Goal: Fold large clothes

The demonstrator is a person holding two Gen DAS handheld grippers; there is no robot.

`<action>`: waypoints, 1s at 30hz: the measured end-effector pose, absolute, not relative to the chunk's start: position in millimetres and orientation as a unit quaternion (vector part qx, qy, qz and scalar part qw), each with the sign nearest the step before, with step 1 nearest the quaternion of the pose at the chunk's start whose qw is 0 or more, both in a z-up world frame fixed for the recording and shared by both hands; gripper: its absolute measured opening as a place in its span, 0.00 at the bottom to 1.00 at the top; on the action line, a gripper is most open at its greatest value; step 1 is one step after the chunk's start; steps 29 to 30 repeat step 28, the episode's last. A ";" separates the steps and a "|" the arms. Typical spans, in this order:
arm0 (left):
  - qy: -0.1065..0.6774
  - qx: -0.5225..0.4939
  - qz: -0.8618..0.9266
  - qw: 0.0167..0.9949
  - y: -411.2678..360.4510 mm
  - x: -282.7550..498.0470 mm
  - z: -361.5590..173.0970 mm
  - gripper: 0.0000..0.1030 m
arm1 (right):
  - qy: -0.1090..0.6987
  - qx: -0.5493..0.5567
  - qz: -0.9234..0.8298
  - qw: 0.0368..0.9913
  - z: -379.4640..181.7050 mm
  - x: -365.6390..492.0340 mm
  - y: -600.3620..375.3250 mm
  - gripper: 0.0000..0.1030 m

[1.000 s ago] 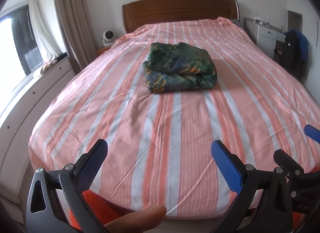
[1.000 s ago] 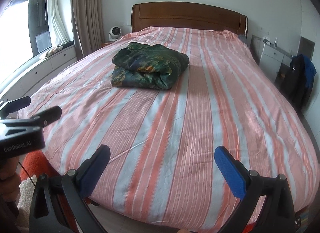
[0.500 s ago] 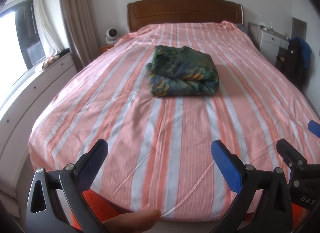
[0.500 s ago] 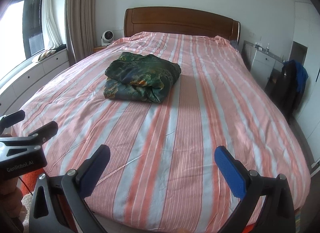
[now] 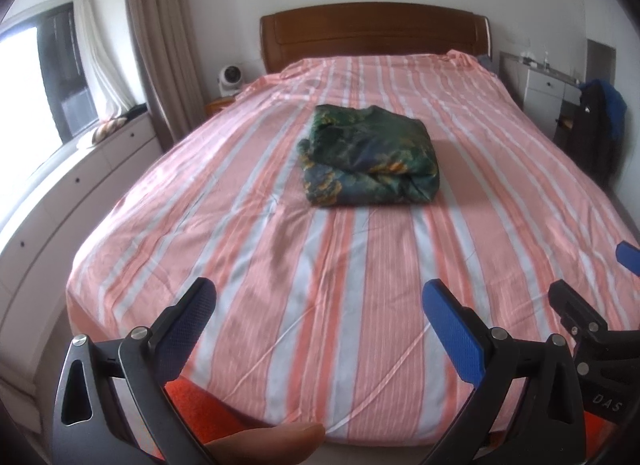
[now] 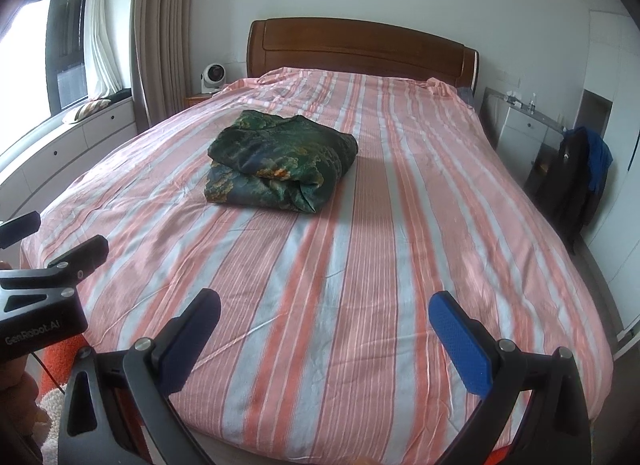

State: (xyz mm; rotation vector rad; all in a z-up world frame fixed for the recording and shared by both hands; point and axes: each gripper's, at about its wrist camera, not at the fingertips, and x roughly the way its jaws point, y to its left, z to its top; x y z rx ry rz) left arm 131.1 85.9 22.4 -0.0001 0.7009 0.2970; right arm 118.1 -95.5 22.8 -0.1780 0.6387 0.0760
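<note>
A dark green patterned garment point(image 5: 370, 155) lies folded in a thick bundle on the middle of the bed point(image 5: 280, 265), which has a pink and grey striped sheet. It also shows in the right wrist view point(image 6: 280, 161). My left gripper point(image 5: 318, 305) is open and empty above the foot of the bed, well short of the bundle. My right gripper point(image 6: 324, 315) is open and empty, also over the foot of the bed. Each gripper shows at the edge of the other's view.
A wooden headboard point(image 5: 374, 31) stands at the far end. White drawers point(image 5: 80, 185) run under the window on the left. A small fan point(image 6: 212, 77) sits on a nightstand. A dark jacket point(image 6: 576, 173) hangs by a white desk on the right.
Both grippers have pulled back from the bed and risen slightly; the folded bundle looks farther away. Both stay open and empty.
</note>
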 end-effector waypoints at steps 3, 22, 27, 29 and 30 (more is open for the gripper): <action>0.343 0.002 0.146 0.928 86.5 131.4 21.1 1.00 | 0.314 -0.097 0.042 0.943 22.9 119.0 -91.8 1.00; 0.348 0.004 0.135 0.928 85.6 137.9 13.3 1.00 | 0.321 -0.092 0.046 0.942 25.3 119.0 -87.4 1.00; 0.341 0.004 0.145 0.929 85.9 136.9 13.4 1.00 | 0.323 -0.090 0.042 0.941 24.0 120.0 -91.0 1.00; 0.339 0.006 0.147 0.929 85.9 136.5 14.1 1.00 | 0.323 -0.090 0.042 0.941 24.2 120.1 -91.3 1.00; 0.339 0.006 0.147 0.929 85.9 136.5 14.1 1.00 | 0.323 -0.090 0.042 0.941 24.2 120.1 -91.3 1.00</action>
